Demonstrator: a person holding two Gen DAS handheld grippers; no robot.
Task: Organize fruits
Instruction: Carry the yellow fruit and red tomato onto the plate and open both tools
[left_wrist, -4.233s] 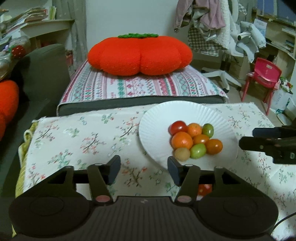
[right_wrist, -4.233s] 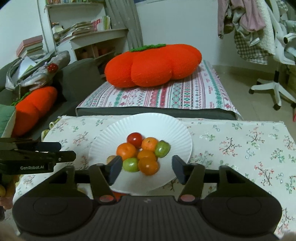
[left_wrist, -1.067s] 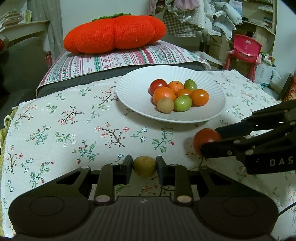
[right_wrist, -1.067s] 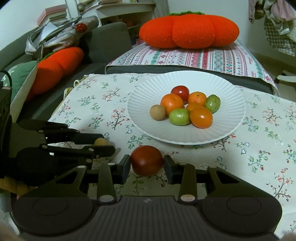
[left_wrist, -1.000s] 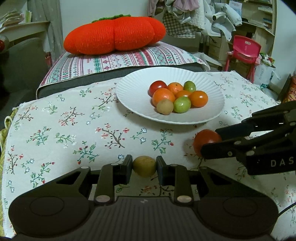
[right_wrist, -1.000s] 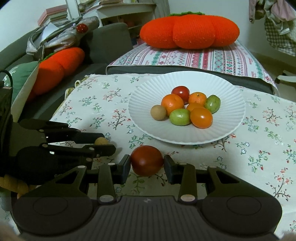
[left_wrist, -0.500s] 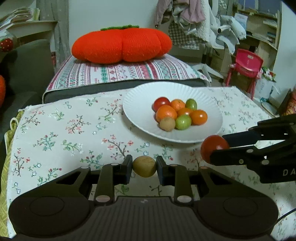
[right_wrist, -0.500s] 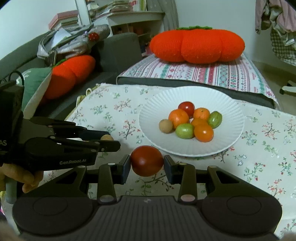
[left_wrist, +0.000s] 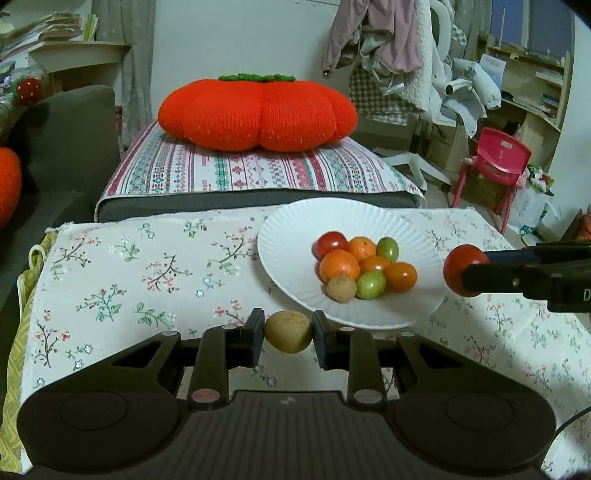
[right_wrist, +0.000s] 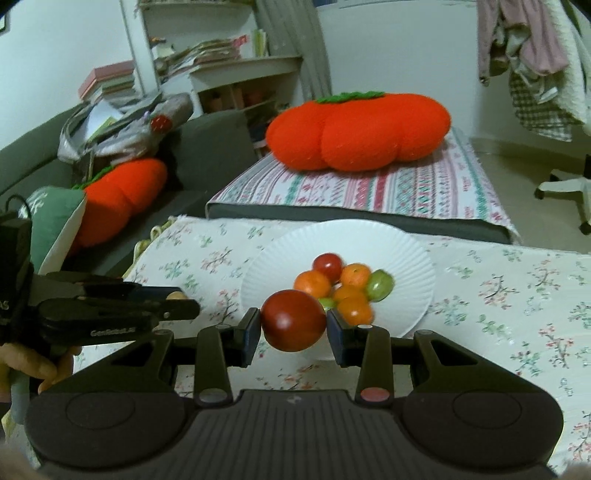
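My left gripper (left_wrist: 288, 332) is shut on a small tan-yellow fruit (left_wrist: 288, 331), held above the floral cloth just in front of the white paper plate (left_wrist: 291, 236). The plate holds several small red, orange, green and tan fruits (left_wrist: 364, 267). My right gripper (right_wrist: 293, 320) is shut on a dark red tomato (right_wrist: 293, 319), held in the air in front of the plate (right_wrist: 406, 258). In the left wrist view the right gripper (left_wrist: 461, 275) comes in from the right with the tomato (left_wrist: 460, 264) at the plate's right edge. The left gripper (right_wrist: 177, 299) shows at the left of the right wrist view.
The table is covered by a floral cloth (left_wrist: 129, 266). Behind it stands a bench with a striped cover (left_wrist: 240, 173) and a big orange pumpkin cushion (left_wrist: 258, 110). A grey sofa (right_wrist: 207, 147) with an orange cushion is left; a red child's chair (left_wrist: 495, 158) is right.
Both grippers closed on their fruits on the cloth, then lifted them. Over the last second both have risen and pulled back, the tomato now level with the plate's right edge.
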